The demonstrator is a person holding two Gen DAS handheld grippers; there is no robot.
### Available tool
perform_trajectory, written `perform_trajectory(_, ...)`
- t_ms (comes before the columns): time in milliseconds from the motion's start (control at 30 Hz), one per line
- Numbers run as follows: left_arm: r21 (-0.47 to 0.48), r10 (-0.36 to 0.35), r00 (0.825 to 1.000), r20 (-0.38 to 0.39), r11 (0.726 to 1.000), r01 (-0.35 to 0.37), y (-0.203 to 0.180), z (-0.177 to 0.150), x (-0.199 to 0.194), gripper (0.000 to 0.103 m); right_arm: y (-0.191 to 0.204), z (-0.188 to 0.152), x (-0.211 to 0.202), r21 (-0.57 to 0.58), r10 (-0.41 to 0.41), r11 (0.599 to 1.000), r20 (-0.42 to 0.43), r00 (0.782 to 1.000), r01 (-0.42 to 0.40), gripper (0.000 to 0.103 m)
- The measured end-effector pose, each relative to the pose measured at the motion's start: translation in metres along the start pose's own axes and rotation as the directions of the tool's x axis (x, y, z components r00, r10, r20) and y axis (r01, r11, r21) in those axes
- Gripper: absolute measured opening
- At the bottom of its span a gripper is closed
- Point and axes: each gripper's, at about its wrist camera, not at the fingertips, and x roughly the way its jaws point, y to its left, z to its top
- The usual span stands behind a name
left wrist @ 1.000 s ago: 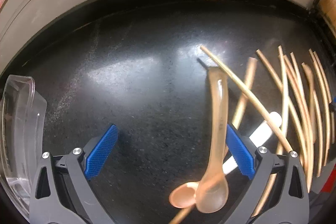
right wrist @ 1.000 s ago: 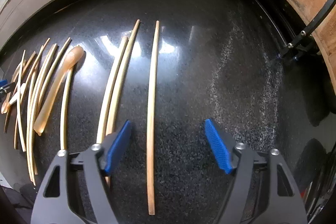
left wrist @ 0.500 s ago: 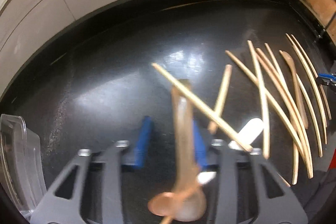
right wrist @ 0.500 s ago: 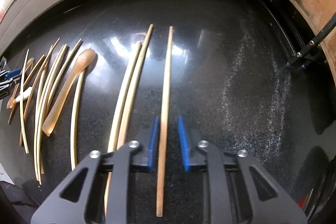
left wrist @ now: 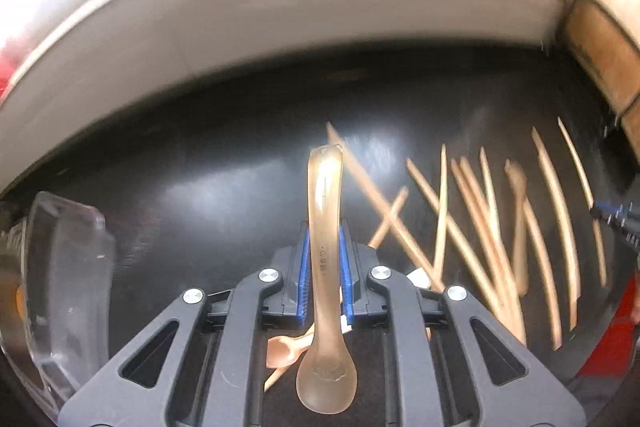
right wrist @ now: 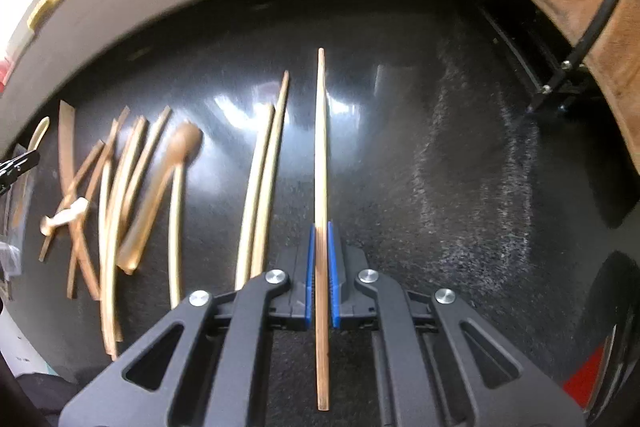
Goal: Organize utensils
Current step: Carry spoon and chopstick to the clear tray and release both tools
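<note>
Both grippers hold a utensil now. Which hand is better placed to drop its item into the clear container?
Left. The clear container stands beside the left gripper, whose jaws are closing on the spoon. The right gripper, holding a chopstick, hardly shows it.

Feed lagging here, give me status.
Left tool closing on translucent spoon. Right tool shut on chopstick. Nothing blocking.

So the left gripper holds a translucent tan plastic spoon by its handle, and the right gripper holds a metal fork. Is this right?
Not quite. The right gripper holds a thin wooden chopstick, not a metal fork, as the right wrist view shows. The left gripper does have the translucent tan plastic spoon by its handle.
</note>
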Motion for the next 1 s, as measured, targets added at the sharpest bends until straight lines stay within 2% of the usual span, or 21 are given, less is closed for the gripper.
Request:
perform_trajectory(133, -0.042, 0.011, 0.998, 0.057, 0.999, -0.008, 0.001, 0.003, -0.037, 0.013, -0.001, 0.001, -0.024, 0.008, 0.045, 0.999, 0.051, 0.998, -0.046, 0.007)
perform_trajectory(367, -0.143, 0.043, 0.998, 0.05, 0.989, -0.035, 0.006, -0.029, -0.096, 0.013, 0.013, -0.007, -0.061, -0.037, 0.138, 0.99, 0.084, 0.987, -0.135, 0.007)
perform_trajectory(467, -0.17, 0.055, 0.998, 0.042, 0.984, -0.047, 0.003, -0.046, -0.109, 0.013, 0.028, -0.011, -0.072, -0.081, 0.15, 0.986, 0.089, 0.985, -0.143, 0.007)
perform_trajectory(667, -0.208, 0.037, 0.999, 0.032, 0.978, -0.029, 0.026, -0.074, -0.126, 0.013, 0.064, -0.017, -0.096, -0.135, 0.146, 0.982, 0.103, 0.984, -0.131, 0.007)
perform_trajectory(833, -0.224, 0.032, 0.999, 0.029, 0.974, -0.025, 0.065, -0.087, -0.136, 0.013, 0.123, -0.021, -0.118, -0.186, 0.172, 0.971, 0.114, 0.978, -0.149, 0.007)
perform_trajectory(1000, -0.249, 0.047, 0.998, 0.033, 0.968, -0.037, 0.135, -0.099, -0.153, 0.013, 0.217, -0.021, -0.134, -0.255, 0.248, 0.943, 0.104, 0.963, -0.216, 0.007)
